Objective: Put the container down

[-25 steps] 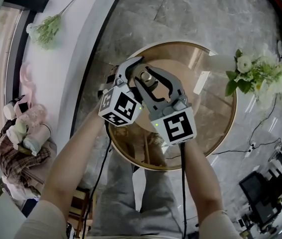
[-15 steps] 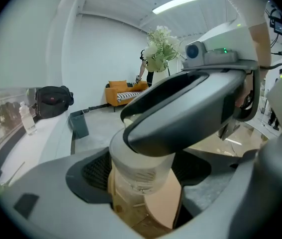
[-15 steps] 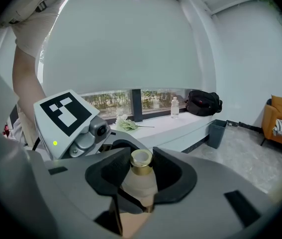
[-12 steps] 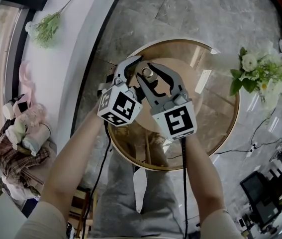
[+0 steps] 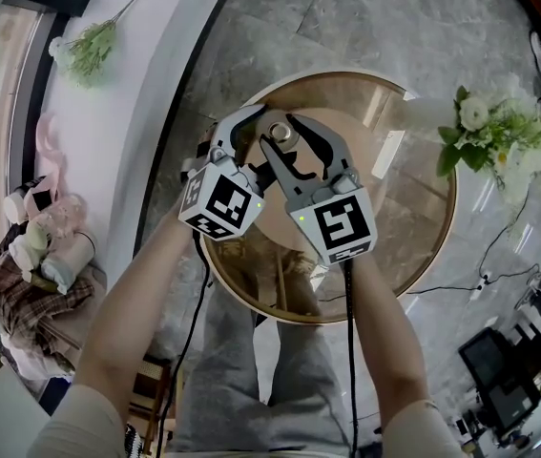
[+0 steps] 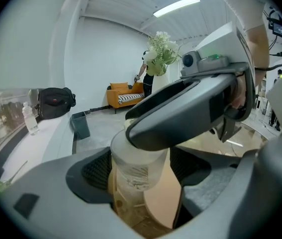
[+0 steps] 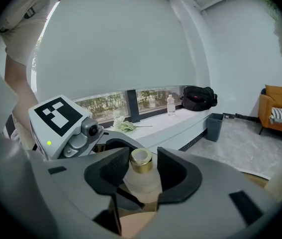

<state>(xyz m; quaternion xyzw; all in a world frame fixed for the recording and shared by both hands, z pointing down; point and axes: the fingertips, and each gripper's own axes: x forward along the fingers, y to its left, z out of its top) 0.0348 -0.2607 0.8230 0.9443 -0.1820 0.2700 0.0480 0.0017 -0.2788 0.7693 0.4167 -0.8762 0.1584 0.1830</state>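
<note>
A small frosted container [image 5: 283,141] with a gold cap sits between both grippers over the round glass table [image 5: 423,256]. My left gripper [image 5: 266,134] is shut on the container's body [image 6: 138,171], with both pads against the frosted glass. The right gripper [image 5: 280,130] crosses over it from the right. Its jaws are opening, and the gold cap [image 7: 141,161] stands between its pads with a thin gap on each side. A wooden disc [image 6: 163,203] lies under the container. I cannot tell whether the container's base touches it.
A vase of white flowers [image 5: 494,136] stands at the table's right edge. A flower sprig [image 5: 84,55] lies on the white sill at the far left, with plush toys [image 5: 46,246] below it. Cables trail on the marble floor at the right.
Both grippers have drifted slightly left with the container between them. The right gripper's jaws stand a little wider round the cap than before.
</note>
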